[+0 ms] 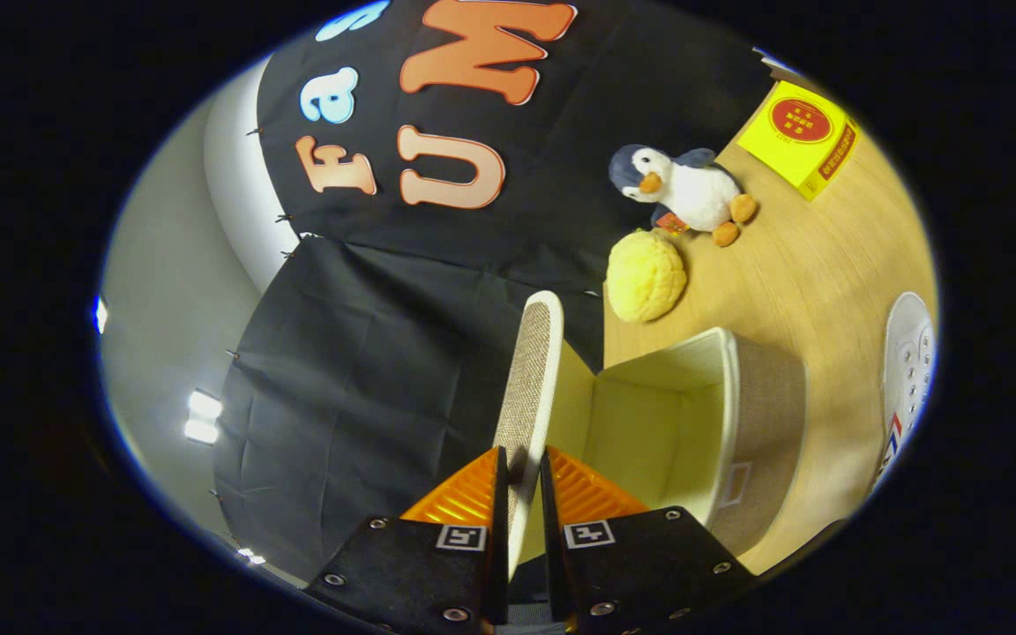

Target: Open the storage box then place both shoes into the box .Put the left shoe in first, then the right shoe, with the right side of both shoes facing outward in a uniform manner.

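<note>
The storage box (pixel 764 414) is beige fabric with a cream inside and stands open on the wooden table, just ahead of the fingers. Its lid (pixel 530 379) is swung up on edge, woven outside facing one way and cream inside facing the box. My gripper (pixel 525 476) is shut on the lid's free edge, one finger on each face. The box's inside looks bare where I can see it. A white shoe (pixel 907 379) with a red and blue stripe lies on the table beyond the box's far side.
A yellow bun-shaped plush (pixel 645 275) lies just past the box. A penguin plush (pixel 689 190) sits behind it, and a yellow carton (pixel 799 137) stands further back. The wooden table (pixel 808 282) ends at the black cloth wall.
</note>
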`<state>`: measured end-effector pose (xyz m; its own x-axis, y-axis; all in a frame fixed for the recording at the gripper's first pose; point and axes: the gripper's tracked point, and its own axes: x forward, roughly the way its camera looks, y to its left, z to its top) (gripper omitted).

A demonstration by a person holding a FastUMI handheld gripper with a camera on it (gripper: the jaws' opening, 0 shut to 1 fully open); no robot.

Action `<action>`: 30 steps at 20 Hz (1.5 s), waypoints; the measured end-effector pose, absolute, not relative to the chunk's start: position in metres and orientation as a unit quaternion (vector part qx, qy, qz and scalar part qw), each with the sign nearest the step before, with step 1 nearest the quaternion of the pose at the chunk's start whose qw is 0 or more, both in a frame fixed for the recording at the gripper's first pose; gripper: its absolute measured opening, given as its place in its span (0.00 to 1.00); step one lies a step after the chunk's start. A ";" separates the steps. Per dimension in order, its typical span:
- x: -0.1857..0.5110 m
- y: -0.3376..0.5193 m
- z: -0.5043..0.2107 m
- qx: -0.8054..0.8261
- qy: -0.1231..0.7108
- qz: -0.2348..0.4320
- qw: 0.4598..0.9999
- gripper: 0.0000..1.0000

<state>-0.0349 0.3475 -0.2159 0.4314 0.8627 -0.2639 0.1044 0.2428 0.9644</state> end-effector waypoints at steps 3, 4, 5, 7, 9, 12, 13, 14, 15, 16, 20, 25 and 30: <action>-0.028 0.374 -0.200 0.510 0.437 0.317 0.670 0.15; -0.030 0.387 -0.196 0.502 0.437 0.325 0.672 0.15; -0.029 0.401 -0.191 0.496 0.438 0.334 0.671 0.15; -0.030 0.429 -0.189 0.484 0.440 0.347 0.672 0.15; -0.030 0.456 -0.186 0.466 0.441 0.355 0.680 0.15; -0.027 0.491 -0.192 0.448 0.443 0.355 0.691 0.16; -0.025 0.502 -0.196 0.442 0.447 0.353 0.693 0.17; -0.024 0.512 -0.198 0.440 0.452 0.352 0.692 0.18; -0.021 0.521 -0.203 0.436 0.456 0.349 0.693 0.20; -0.021 0.527 -0.204 0.434 0.457 0.346 0.695 0.21; -0.027 0.548 -0.220 0.425 0.462 0.340 0.700 0.22; -0.043 0.557 -0.268 0.368 0.515 0.305 0.712 0.21; -0.048 0.537 -0.276 0.369 0.527 0.312 0.699 0.21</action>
